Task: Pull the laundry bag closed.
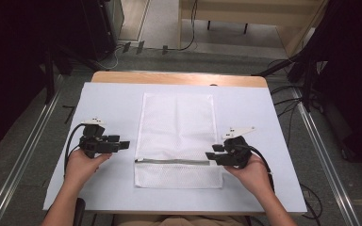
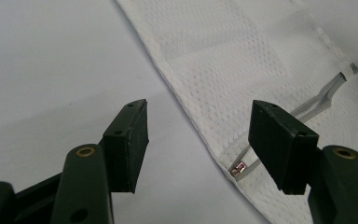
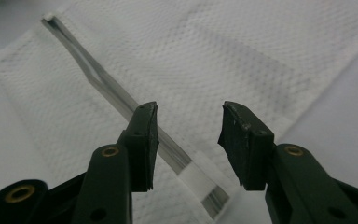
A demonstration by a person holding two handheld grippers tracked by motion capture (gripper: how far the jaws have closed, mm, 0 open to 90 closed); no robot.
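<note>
Since thin and limp, white mesh laundry bag point(image 1: 176, 136) best pinched at zipper point(image 1: 172, 161) ends; left gripper point(image 1: 122, 144) wide open, right gripper point(image 1: 211, 157) half-open, both empty.

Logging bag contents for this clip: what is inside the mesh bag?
The mesh bag lies flat on the white sheet, and its grey zipper looks partly open. No bulge or shape shows through; the weave hides anything thin.

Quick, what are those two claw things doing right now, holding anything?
Left gripper: open, holding nothing, beside the white mesh bag.
Right gripper: open, empty, at the bag's grey zipper.
</note>
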